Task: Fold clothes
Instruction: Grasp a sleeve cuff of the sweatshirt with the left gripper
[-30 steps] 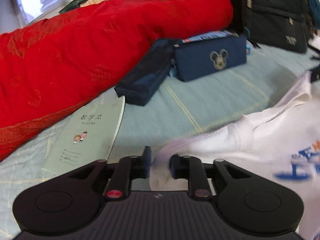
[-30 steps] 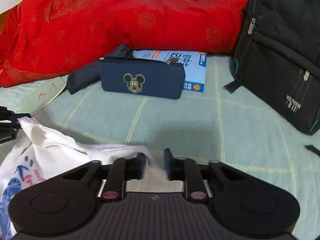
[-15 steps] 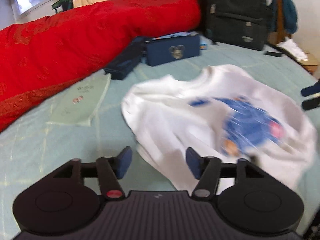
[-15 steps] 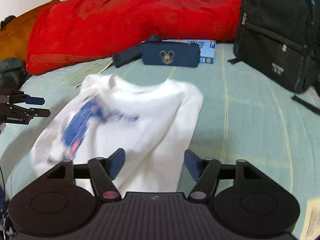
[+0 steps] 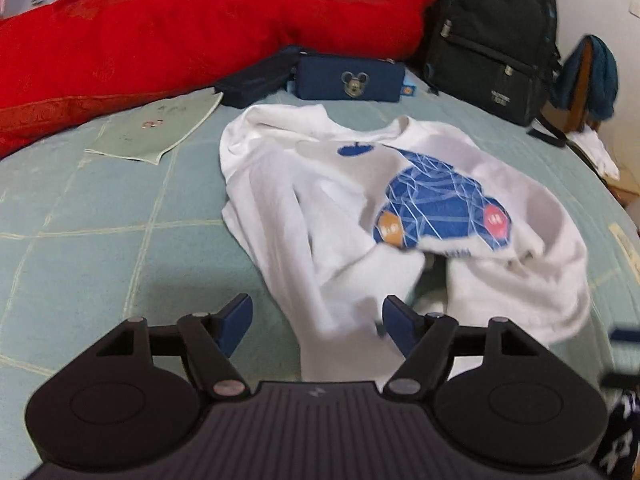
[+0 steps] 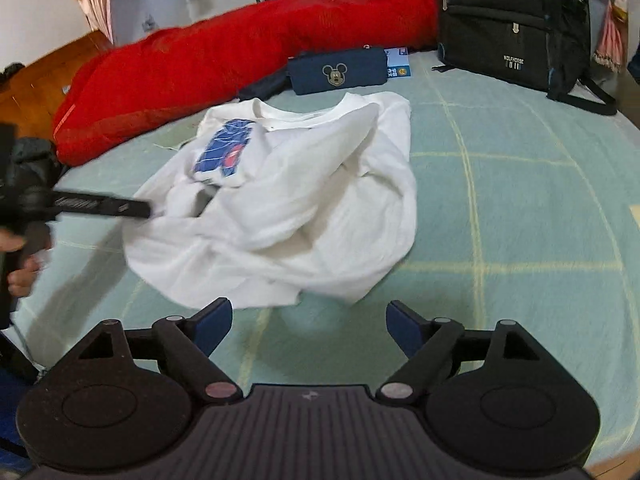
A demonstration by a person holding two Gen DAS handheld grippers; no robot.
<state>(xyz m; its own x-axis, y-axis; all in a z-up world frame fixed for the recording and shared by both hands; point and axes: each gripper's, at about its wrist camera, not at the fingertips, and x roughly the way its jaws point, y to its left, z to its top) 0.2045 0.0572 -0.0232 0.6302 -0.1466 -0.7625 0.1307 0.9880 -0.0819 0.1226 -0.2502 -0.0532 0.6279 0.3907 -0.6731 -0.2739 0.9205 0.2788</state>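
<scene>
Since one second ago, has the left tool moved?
Yes. The left tool has drawn back from the Mickey pencil case, letting go of the white T-shirt.

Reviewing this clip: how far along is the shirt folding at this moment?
Barely begun. Done: the white T-shirt lies on the green bedspread, print up, collar toward the red quilt. In hand: nothing; the left gripper and right gripper are both open, empty. Left: the shirt is rumpled, with bunched hem and sleeves, so smoothing and every fold remain.
</scene>
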